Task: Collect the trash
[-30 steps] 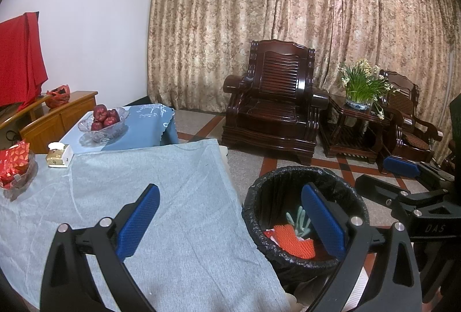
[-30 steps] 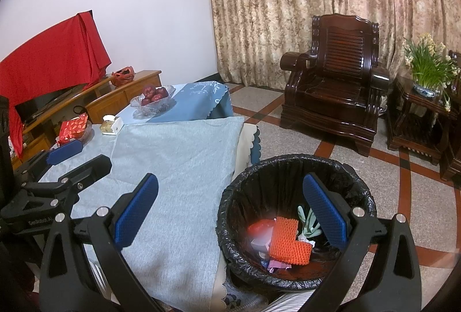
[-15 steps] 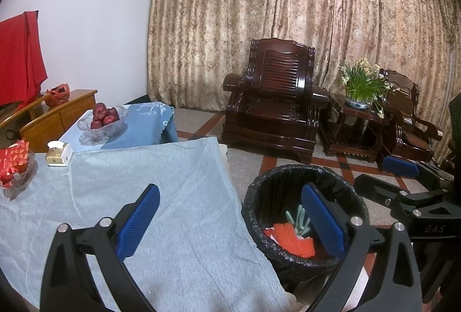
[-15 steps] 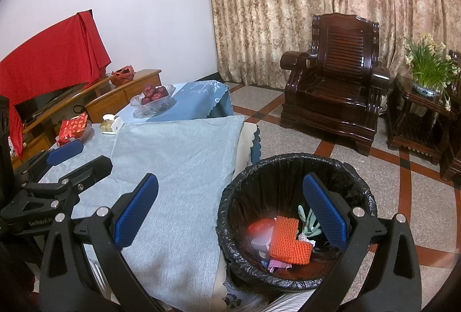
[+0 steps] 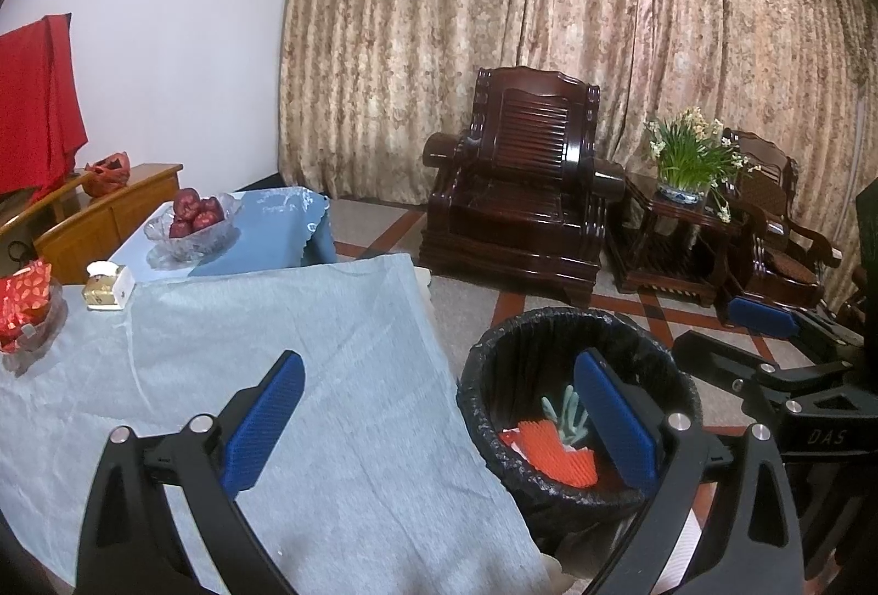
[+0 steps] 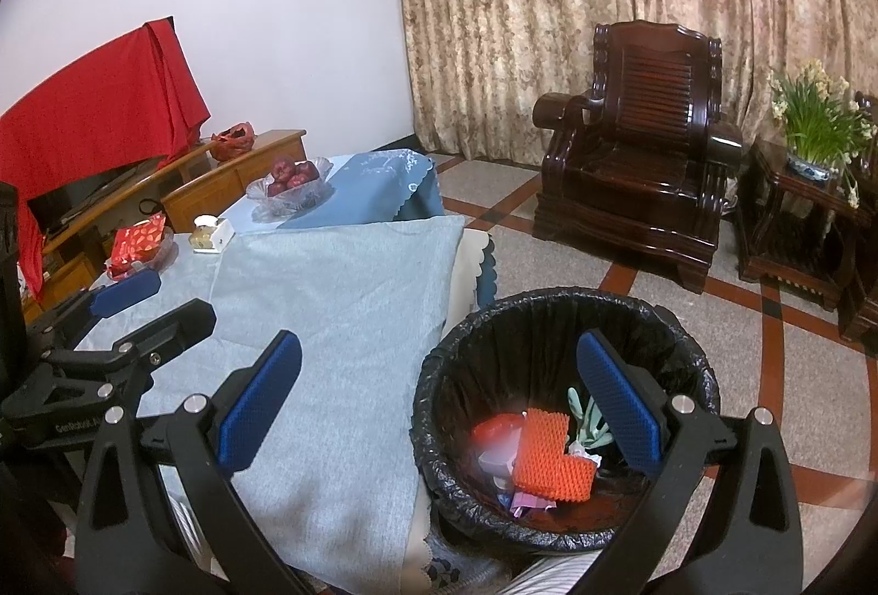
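Hovering side by side above the near edge of the bench (image 6: 340, 298), both tools sit empty while the trash already lies in the black-lined trash bin (image 6: 559, 320) on the floor just beside the bench. An orange foam net (image 6: 549, 458), a red wrapper (image 6: 494, 430), some pale green scraps (image 6: 590, 422) and bits of paper rest at the bottom. The bin stands tight against the bench edge, probably so that litter can be dropped straight off the cloth without a long carry.

The left hand-held gripper (image 5: 439, 422) has its jaws spread wide, blue pads far apart, gripping nothing and touching nothing; one pad hangs over the grey-blue tablecloth (image 5: 274, 348), the other over the bin's mouth. The right hand-held gripper (image 6: 439, 400) is likewise released and empty, straddling the same gap between cloth and bin. Each tool shows in the other's view, close alongside.

On the cloth near them no loose litter shows. Farther back sit a glass bowl of red fruit (image 6: 291, 180), a small boxed jar (image 6: 211, 233) and a dish of red packets (image 6: 137, 246), which look like things kept, not thrown away. Collection seems finished, or close to it.
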The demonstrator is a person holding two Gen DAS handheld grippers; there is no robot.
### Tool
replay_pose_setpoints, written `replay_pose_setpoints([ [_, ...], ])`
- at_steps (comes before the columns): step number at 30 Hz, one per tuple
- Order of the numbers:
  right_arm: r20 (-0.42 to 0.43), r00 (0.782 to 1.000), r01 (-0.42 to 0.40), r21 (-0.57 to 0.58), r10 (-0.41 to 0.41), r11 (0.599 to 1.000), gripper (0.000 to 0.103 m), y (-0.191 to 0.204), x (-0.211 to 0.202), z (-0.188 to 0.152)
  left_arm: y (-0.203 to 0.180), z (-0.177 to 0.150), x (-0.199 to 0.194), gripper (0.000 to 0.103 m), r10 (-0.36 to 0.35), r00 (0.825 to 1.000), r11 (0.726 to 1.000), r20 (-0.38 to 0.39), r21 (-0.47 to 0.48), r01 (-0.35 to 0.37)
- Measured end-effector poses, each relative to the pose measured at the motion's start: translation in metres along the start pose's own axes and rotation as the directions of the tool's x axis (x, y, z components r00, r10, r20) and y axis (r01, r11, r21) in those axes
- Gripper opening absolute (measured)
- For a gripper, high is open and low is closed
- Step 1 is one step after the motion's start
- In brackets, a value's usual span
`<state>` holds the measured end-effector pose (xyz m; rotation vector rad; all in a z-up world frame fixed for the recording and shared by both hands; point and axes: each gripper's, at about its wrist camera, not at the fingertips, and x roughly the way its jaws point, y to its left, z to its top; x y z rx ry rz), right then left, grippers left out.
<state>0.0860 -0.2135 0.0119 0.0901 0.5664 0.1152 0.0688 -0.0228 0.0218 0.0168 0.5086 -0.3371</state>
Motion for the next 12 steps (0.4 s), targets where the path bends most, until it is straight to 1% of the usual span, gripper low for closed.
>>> replay_pose_setpoints([
  [5,-0.003,1.000,0.000,0.003,0.000,1.000,0.098,-0.0010,0.0001,-0.0081,0.0001,-0.0022,0.0025,0.097,0.001,1.000,1.000,-0.003,0.000,-0.001],
  [12,-0.005,1.000,0.001,0.001,-0.001,1.000,0.098,-0.0019,0.0002,-0.0108,0.0000,-0.0078,0.0052,0.097,0.004,1.000,1.000,-0.009,0.001,-0.004],
])
